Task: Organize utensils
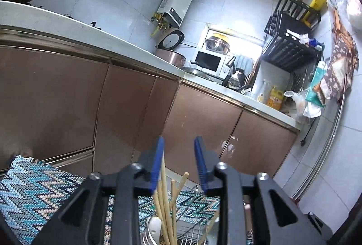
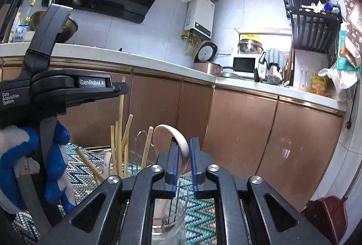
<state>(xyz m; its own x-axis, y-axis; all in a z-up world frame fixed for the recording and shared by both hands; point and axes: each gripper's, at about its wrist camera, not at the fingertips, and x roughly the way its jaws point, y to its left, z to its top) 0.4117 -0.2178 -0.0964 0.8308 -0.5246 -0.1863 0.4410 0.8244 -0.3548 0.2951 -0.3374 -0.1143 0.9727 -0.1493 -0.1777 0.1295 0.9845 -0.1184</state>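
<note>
In the left wrist view my left gripper stands open above a bunch of pale wooden chopsticks standing in a metal holder. One chopstick leans along the inner face of the left pad, and the other pad is well clear of it. In the right wrist view my right gripper has a beige spoon upright between its blue pads, with a gap on the right side. The spoon's handle runs down into a clear glass. The left gripper, held by a blue-and-white gloved hand, hangs over the chopsticks.
A zigzag blue woven mat lies under the holders, with a wire rack on it. Brown cabinet doors rise close behind. The worktop above carries a rice cooker, microwave and bottles.
</note>
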